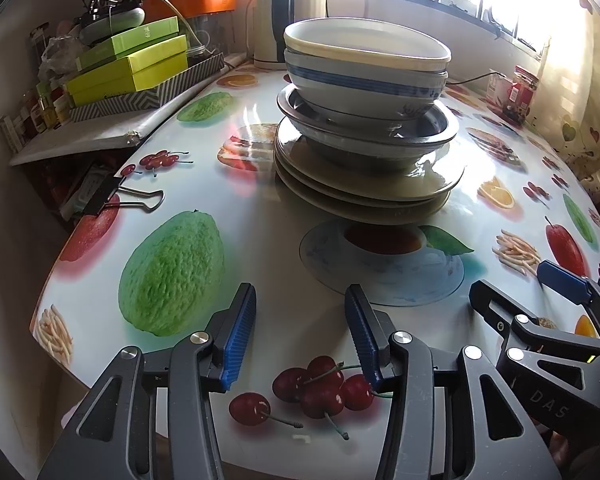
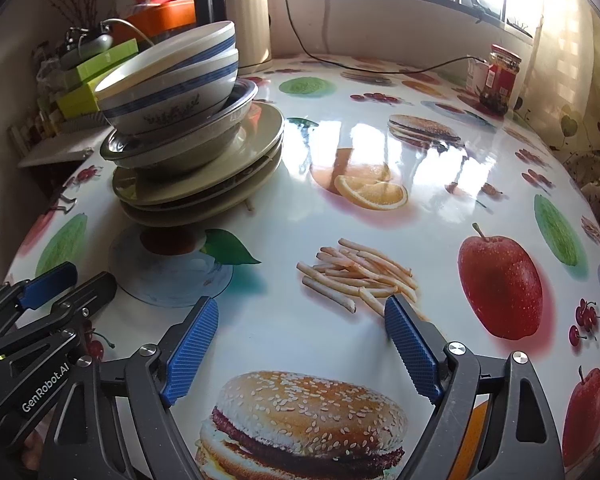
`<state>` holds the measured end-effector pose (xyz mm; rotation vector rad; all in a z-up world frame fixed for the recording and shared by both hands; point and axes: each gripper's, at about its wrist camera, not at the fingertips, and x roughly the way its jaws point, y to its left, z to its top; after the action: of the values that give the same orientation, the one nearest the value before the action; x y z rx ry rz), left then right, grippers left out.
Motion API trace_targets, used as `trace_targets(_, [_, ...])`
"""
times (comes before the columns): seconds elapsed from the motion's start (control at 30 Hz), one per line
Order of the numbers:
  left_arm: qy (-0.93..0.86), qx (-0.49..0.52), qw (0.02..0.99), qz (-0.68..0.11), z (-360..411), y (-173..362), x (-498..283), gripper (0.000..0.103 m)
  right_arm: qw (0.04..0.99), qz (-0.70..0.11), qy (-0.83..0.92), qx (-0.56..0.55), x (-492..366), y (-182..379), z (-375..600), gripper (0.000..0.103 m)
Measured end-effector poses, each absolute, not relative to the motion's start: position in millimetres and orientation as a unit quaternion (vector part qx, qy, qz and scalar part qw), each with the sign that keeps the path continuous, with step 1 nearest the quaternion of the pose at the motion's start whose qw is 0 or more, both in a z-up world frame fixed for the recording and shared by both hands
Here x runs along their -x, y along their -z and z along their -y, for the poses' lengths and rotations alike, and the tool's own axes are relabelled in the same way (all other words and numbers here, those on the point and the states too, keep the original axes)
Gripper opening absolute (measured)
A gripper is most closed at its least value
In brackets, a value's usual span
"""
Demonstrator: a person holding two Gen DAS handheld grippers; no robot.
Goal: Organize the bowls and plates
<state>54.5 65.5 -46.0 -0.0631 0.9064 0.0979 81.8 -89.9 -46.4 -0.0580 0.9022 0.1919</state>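
A single pile of dishes stands on the fruit-print table [image 1: 260, 216]. Cream plates [image 1: 364, 184] lie at the bottom, a grey-rimmed bowl [image 1: 372, 132] sits on them, and two white bowls with blue bands [image 1: 364, 80] are nested on top. In the right wrist view the same pile [image 2: 188, 132] is at the upper left and leans a little. My left gripper [image 1: 300, 296] hovers low near the table's front edge, short of the pile, open with nothing between its blue pads. My right gripper [image 2: 300, 312] is beside it to the right, open wider and empty over the printed fries.
Green boxes [image 1: 132, 64] and clutter fill a shelf at the left. A kettle and cream flask [image 2: 248, 20] stand at the back with a cable across the table. A red-lidded jar [image 2: 500, 76] is at the far right. A binder clip [image 1: 120, 196] grips the table's left edge.
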Motion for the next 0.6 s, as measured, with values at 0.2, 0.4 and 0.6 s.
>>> trace_targets(0.2, [-0.047,0.030,0.897,-0.437,-65.4,46.2,-54.4,0.048,0.895,-0.435,-0.092,0.029,-81.7,46.5,89.8,0.087])
trace_targets(0.4, [-0.047,0.031,0.898,-0.437,-65.4,46.3,-54.2,0.048,0.895,-0.435,-0.090,0.031,-82.1,46.2,90.0,0.087])
trace_targets(0.6, [-0.047,0.031,0.898,-0.437,-65.5,46.4,-54.2,0.048,0.895,-0.435,-0.090,0.031,-81.7,46.3,89.6,0.087])
